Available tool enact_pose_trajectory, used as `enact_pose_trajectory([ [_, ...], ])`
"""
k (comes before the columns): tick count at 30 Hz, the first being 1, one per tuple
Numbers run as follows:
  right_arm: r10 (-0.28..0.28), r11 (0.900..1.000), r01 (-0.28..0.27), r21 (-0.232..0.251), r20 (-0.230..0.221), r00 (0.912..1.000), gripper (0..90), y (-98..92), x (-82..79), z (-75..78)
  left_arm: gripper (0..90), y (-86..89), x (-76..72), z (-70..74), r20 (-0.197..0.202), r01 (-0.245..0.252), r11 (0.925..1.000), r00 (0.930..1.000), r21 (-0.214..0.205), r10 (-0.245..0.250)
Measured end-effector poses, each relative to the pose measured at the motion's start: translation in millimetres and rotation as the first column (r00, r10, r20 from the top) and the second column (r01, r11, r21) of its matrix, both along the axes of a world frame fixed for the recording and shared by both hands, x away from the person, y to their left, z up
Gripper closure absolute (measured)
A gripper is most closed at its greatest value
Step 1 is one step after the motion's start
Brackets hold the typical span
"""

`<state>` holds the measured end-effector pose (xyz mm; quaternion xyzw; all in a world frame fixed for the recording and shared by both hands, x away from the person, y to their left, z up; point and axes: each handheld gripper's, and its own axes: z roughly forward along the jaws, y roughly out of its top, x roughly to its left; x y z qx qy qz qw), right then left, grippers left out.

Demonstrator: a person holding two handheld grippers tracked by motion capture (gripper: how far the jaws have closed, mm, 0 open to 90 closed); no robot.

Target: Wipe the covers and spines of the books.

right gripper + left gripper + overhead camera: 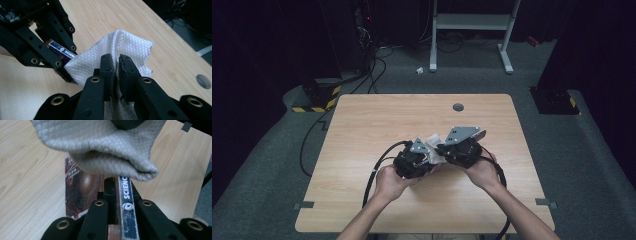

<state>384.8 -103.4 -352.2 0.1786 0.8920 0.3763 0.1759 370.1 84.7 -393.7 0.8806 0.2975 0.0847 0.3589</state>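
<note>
My left gripper point(117, 182) is shut on a thin book point(82, 187), its dark blue spine lettered "SCIENCE" standing between the jaws. A pale quilted cloth point(100, 145) hangs over the book's far end. My right gripper point(115, 58) is shut on that cloth point(122, 42), which bunches up between its pads. In the right gripper view the left gripper point(65, 56) reaches in from the upper left with the book's spine point(62, 51) touching the cloth. From above, both grippers point(414, 160) point(459, 150) meet tip to tip over the middle of the table, with the cloth point(432, 142) between them.
The wooden table point(362, 125) has a round cable hole point(458, 107) near its far edge. Black cables trail from both grippers off the near edge. A white desk frame point(472, 22) and floor cables lie beyond the table.
</note>
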Motion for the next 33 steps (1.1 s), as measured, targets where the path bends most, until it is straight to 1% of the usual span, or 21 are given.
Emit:
enact_pose_trajectory([
  [1, 0.003, 1.0000, -0.002, -0.002, 0.003, 1.0000, 81.4, -0.1, 0.1, -0.2, 84.1, 0.7, 0.0, 0.6, 0.002, 0.003, 1.0000, 1.0000, 0.006, -0.003],
  [3, -0.013, 0.9999, 0.013, 0.004, -0.008, 0.9999, 81.5, -4.8, 5.0, -1.2, 84.1, 1.4, -0.8, 1.0, 0.003, 0.001, 1.0000, 1.0000, 0.008, -0.001],
  [5, -0.065, 0.9973, 0.066, -0.033, 0.019, 0.9977, 81.5, -13.9, 11.6, -3.8, 84.2, 3.1, -1.5, 0.7, 0.003, -0.003, 1.0000, 1.0000, 0.003, 0.003],
  [8, -0.149, 0.9881, 0.149, -0.038, 0.002, 0.9888, 81.6, -33.0, 25.3, -9.4, 84.1, 4.5, -1.1, 0.6, -0.002, -0.004, 1.0000, 1.0000, 0.001, 0.004],
  [10, -0.179, 0.9836, 0.179, -0.026, -0.019, 0.9836, 81.7, -40.0, 29.8, -12.6, 84.1, 2.5, -0.1, 0.1, -0.006, -0.004, 1.0000, 1.0000, -0.001, 0.004],
  [11, -0.184, 0.9825, 0.184, -0.029, -0.011, 0.9828, 81.7, -39.3, 28.4, -13.7, 84.1, 1.9, 0.6, -0.1, -0.007, 0.000, 1.0000, 1.0000, 0.002, 0.000],
  [12, -0.181, 0.9829, 0.181, -0.036, -0.002, 0.9835, 81.7, -37.5, 26.5, -13.8, 84.1, 1.0, 1.2, -0.8, -0.010, -0.004, 1.0000, 0.9999, -0.002, 0.004],
  [13, -0.167, 0.9856, 0.167, -0.025, -0.003, 0.9859, 81.7, -34.4, 23.5, -14.1, 84.1, 0.2, 1.9, -1.2, -0.009, -0.003, 1.0000, 1.0000, -0.005, 0.002],
  [14, -0.143, 0.9897, 0.143, -0.011, -0.006, 0.9897, 81.7, -30.6, 20.1, -13.9, 84.1, -0.8, 2.1, -1.6, -0.010, -0.003, 1.0000, 0.9999, -0.006, 0.003],
  [15, -0.122, 0.9925, 0.122, -0.009, 0.003, 0.9925, 81.7, -25.8, 15.8, -13.4, 84.1, -1.7, 2.1, -1.8, -0.011, -0.004, 1.0000, 0.9999, -0.003, 0.004],
  [18, -0.069, 0.9976, 0.069, -0.004, 0.015, 0.9975, 81.7, -13.0, 5.6, -11.7, 84.1, -2.2, 1.7, -2.4, -0.008, -0.003, 1.0000, 1.0000, 0.000, 0.003],
  [20, -0.060, 0.9981, 0.061, -0.009, 0.024, 0.9979, 81.7, -10.9, 3.7, -11.6, 84.1, -0.6, 1.2, -2.3, -0.006, -0.003, 1.0000, 1.0000, -0.002, 0.003],
  [21, -0.057, 0.9984, 0.057, 0.005, 0.016, 0.9982, 81.7, -12.6, 5.6, -12.3, 84.1, -0.4, 0.6, -2.3, -0.006, -0.004, 1.0000, 1.0000, -0.003, 0.004],
  [22, -0.064, 0.9979, 0.064, 0.010, 0.003, 0.9980, 81.8, -15.6, 7.7, -13.0, 84.1, -0.1, -0.1, -2.1, -0.008, -0.006, 1.0000, 1.0000, 0.000, 0.006],
  [23, -0.079, 0.9969, 0.079, -0.001, 0.010, 0.9968, 81.8, -19.3, 10.3, -14.6, 84.2, 0.7, -0.5, -2.4, -0.007, -0.004, 1.0000, 1.0000, 0.001, 0.004],
  [25, -0.129, 0.9915, 0.129, -0.014, 0.002, 0.9916, 81.8, -31.1, 18.5, -19.5, 84.2, 2.1, -1.0, -3.3, -0.006, -0.006, 1.0000, 1.0000, -0.001, 0.006],
  [26, -0.162, 0.9866, 0.162, -0.016, -0.010, 0.9867, 81.8, -38.7, 23.9, -22.8, 84.1, 3.1, -0.9, -3.5, -0.011, -0.005, 1.0000, 0.9999, -0.001, 0.005],
  [29, -0.256, 0.9665, 0.255, -0.030, -0.046, 0.9656, 81.9, -61.9, 40.6, -33.0, 84.1, 3.1, 0.0, -4.7, -0.016, -0.005, 1.0000, 0.9999, -0.006, 0.005],
  [31, -0.283, 0.9590, 0.283, -0.014, -0.079, 0.9558, 81.9, -71.0, 46.1, -38.0, 84.1, 1.0, 1.0, -5.8, -0.020, -0.002, 1.0000, 0.9998, -0.008, 0.002],
  [32, -0.288, 0.9575, 0.288, -0.013, -0.078, 0.9544, 82.0, -71.2, 44.8, -39.7, 84.1, 0.6, 1.7, -6.0, -0.020, 0.002, 1.0000, 0.9998, -0.006, -0.002],
  [33, -0.285, 0.9586, 0.284, -0.014, -0.073, 0.9559, 82.0, -69.8, 43.0, -40.3, 84.1, -0.1, 2.1, -6.7, -0.025, 0.004, 1.0000, 0.9997, -0.007, -0.004],
])
